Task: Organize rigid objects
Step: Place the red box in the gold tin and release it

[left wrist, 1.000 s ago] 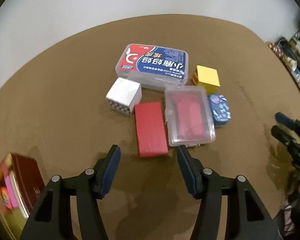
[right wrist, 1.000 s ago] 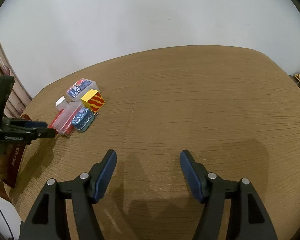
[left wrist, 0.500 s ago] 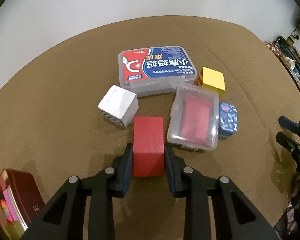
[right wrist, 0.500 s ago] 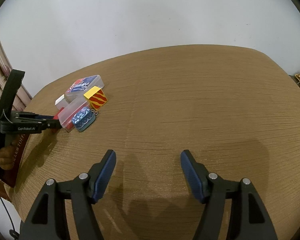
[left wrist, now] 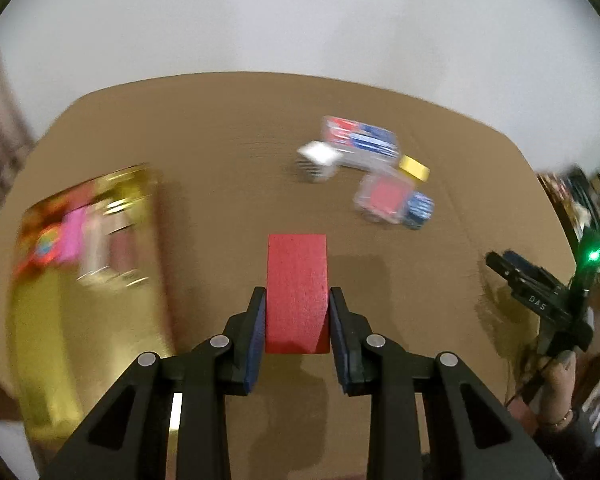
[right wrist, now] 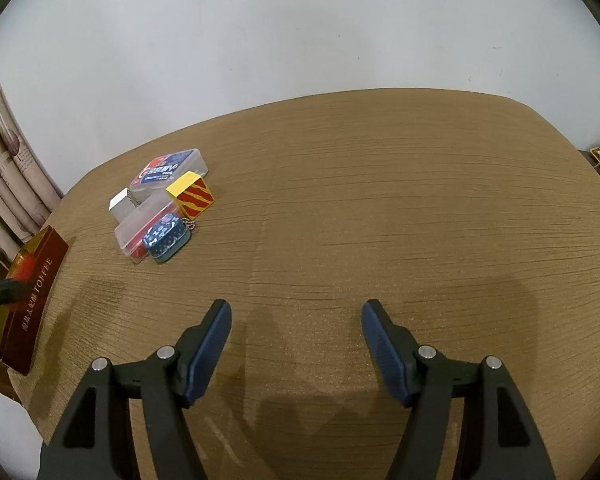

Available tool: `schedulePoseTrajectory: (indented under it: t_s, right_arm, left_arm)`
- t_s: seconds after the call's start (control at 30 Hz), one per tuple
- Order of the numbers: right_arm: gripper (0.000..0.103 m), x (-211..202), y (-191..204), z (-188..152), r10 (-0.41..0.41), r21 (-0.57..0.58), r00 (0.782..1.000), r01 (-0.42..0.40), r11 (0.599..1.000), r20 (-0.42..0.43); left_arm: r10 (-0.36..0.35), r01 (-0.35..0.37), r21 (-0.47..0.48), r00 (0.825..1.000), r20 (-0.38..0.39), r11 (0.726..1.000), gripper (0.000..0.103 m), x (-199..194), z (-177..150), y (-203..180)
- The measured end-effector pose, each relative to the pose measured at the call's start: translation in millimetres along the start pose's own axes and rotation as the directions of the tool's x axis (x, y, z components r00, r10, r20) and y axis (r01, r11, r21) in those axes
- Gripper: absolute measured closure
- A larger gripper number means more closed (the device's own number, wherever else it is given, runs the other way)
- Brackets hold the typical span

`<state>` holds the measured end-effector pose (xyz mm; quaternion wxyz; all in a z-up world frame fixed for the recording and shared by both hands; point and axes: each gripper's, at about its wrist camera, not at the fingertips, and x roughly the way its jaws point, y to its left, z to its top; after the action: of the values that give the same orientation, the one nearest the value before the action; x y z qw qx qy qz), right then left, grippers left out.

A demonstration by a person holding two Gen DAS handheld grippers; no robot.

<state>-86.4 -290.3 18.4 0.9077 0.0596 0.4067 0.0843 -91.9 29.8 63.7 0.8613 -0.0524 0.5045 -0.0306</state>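
Note:
My left gripper (left wrist: 297, 300) is shut on a flat red block (left wrist: 297, 280) and holds it above the brown table (left wrist: 220, 128), beside an open gold toffee tin (left wrist: 84, 264) at the left. The tin also shows in the right wrist view (right wrist: 24, 300). The remaining pile sits further off: a blue-labelled clear case (right wrist: 168, 170), a white cube (right wrist: 120, 202), a clear box with red contents (right wrist: 140, 228), a yellow-and-red cube (right wrist: 190, 194) and a small blue patterned tin (right wrist: 168, 236). My right gripper (right wrist: 296, 316) is open and empty over bare table.
The table's far edge meets a white wall (right wrist: 300, 32). A curtain (right wrist: 4, 168) hangs at the left. In the left wrist view the right gripper (left wrist: 536, 292) shows at the right edge, with clutter behind it.
My left gripper closed on the red block, lifted it out of the pile and swung left toward the gold tin. The right gripper has stayed still.

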Motion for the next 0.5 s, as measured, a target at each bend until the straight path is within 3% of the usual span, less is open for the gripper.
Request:
schedulePoseTrajectory:
  t_s: [0.07, 0.23, 0.37, 0.5]
  right_arm:
    - [0.032, -1, 0, -1, -0.002, -0.003, 1.000, 0.002, 1.000, -0.002]
    - [0.032, 0, 1, 2, -0.011, -0.009, 1.000, 0.011, 1.000, -0.007]
    - [0.032, 2, 2, 1, -0.021, -0.017, 1.000, 0.021, 1.000, -0.011]
    - [0.030, 5, 3, 0, -0.028, -0.026, 0.999, 0.028, 0.999, -0.015]
  left_arm:
    - [0.051, -0.052, -0.025, 0.999, -0.009, 0.998, 0.077, -13, -9, 24]
    - [0.225, -0.230, -0.102, 0.973, -0.057, 0.968, 0.077, -30, -21, 113]
    - [0.316, -0.323, -0.107, 0.946, -0.074, 0.940, 0.077, -15, -22, 143]
    - [0.335, -0.347, -0.119, 0.935, -0.114, 0.930, 0.077, 12, -17, 170]
